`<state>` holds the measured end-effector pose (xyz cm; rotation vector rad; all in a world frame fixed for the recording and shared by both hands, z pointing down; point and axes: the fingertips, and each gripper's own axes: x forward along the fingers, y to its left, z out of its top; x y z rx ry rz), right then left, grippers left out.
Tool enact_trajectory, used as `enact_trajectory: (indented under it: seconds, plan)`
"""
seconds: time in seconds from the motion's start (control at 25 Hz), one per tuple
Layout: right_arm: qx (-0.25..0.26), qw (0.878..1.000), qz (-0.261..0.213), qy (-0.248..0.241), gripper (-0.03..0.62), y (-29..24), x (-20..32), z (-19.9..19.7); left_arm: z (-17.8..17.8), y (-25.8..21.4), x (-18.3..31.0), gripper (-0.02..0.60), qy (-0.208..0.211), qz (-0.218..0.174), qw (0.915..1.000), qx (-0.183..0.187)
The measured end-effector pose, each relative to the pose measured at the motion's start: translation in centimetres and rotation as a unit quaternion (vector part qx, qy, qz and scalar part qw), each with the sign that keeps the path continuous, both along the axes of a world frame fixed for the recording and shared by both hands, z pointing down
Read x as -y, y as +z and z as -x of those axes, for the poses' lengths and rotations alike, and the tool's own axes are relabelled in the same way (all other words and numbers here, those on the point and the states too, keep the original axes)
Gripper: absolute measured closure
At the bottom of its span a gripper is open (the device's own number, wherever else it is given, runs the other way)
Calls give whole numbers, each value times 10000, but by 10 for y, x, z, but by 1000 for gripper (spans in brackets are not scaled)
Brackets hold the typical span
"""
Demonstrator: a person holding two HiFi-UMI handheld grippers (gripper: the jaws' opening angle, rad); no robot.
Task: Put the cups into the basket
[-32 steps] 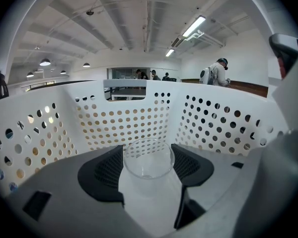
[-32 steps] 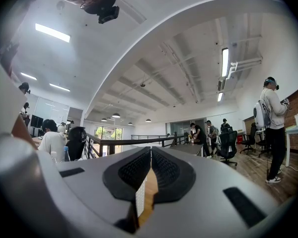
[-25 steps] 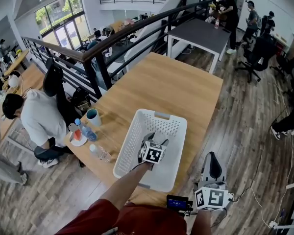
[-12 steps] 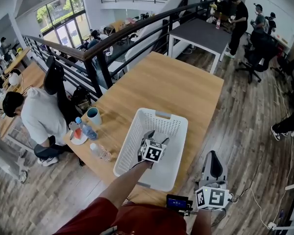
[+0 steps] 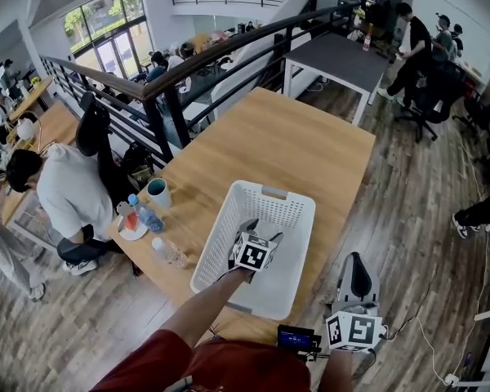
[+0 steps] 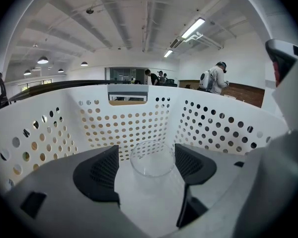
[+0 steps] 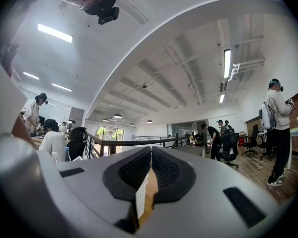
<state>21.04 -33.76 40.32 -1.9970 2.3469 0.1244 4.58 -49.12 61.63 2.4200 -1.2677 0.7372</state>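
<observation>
My left gripper (image 5: 260,230) reaches down into the white perforated basket (image 5: 220,243) on the wooden table. In the left gripper view a clear plastic cup (image 6: 150,158) lies between its dark pads (image 6: 97,172), mouth facing the basket's far wall (image 6: 129,123). The jaws have just been opening and the pads do not press on the cup. A teal cup (image 5: 157,193) stands on the table left of the basket. My right gripper (image 5: 355,266) hangs off the table's near right corner, its jaws shut with nothing between them (image 7: 151,155).
Two water bottles (image 5: 145,215) (image 5: 168,253) and a small plate (image 5: 132,233) sit at the table's left edge. A seated person (image 5: 57,198) is just beyond that edge, by a black railing (image 5: 159,96). Bare wood table (image 5: 286,145) stretches behind the basket.
Both grippers stay where they were. People standing at the far right of the room have walked a little way on.
</observation>
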Motion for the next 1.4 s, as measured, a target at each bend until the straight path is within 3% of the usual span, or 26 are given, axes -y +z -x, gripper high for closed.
enact_trajectory:
  seconds: [0.36,0.64,1.4]
  plan:
    - [0,10000,10,-15,583,2,-1,1,3,-9,0,244,-34,-139,9998,-154]
    - [-7,10000,26,-23,583,2,-1,0,1,-26,-1,244,-103,-193,9986,-488]
    - [-61,10000,50,16,583,1,-2,0,-2,-93,-19,244,122,-1014,9898,-994]
